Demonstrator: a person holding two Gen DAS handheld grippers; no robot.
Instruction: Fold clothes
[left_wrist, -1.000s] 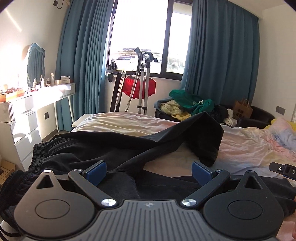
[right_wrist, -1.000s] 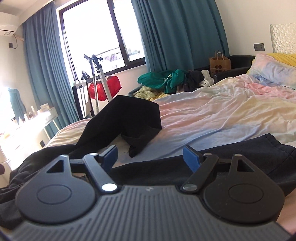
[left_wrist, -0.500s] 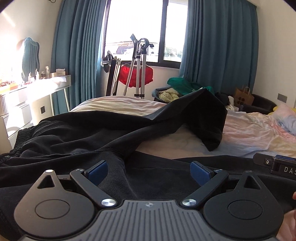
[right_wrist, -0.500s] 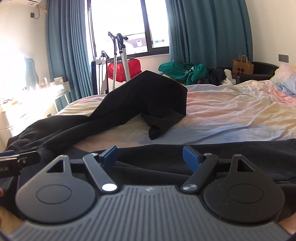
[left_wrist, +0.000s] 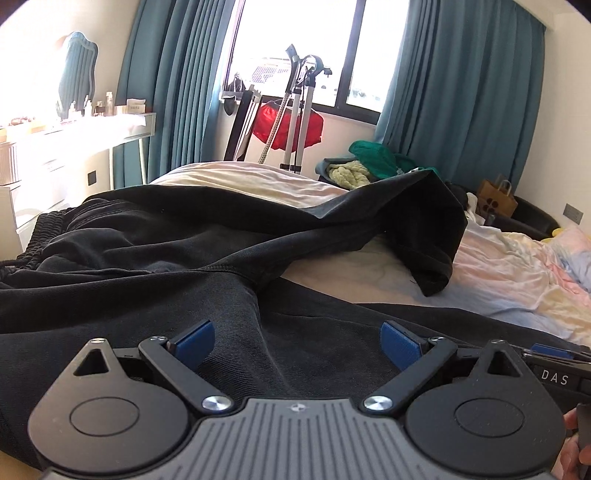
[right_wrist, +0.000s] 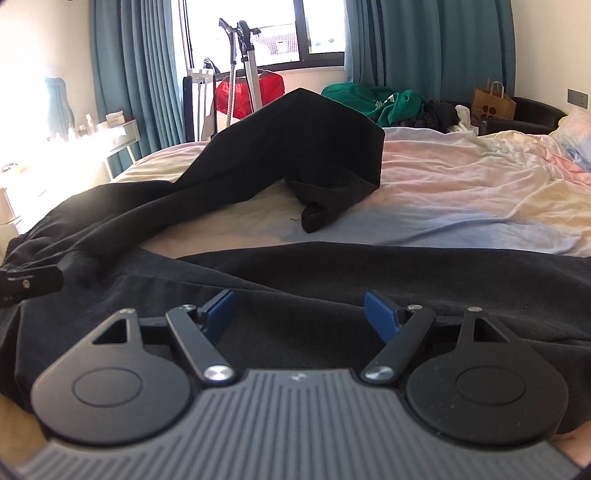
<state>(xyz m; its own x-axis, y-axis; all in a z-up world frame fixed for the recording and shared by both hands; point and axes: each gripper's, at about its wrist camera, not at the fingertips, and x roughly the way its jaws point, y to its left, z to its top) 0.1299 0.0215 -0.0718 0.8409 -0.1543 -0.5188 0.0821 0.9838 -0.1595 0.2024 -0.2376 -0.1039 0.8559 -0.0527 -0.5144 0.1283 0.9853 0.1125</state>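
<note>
step: set to grasp near leg, judged | black trousers (left_wrist: 192, 258) spread on bed (right_wrist: 461, 192), far leg (right_wrist: 314, 147) humped | left tongs (left_wrist: 297, 341) agape, empty | right tongs (right_wrist: 300, 312) agape, empty | next: pinch fabric edge, carry it across

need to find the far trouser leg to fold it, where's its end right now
In the right wrist view the far trouser leg lies crumpled centre-left on the bed sheet, its end doubled under, in front of the red bag at the window.

Left gripper (left_wrist: 297, 341) and right gripper (right_wrist: 300, 312) are being held side by side, angled downward, jaws spread wide.
</note>
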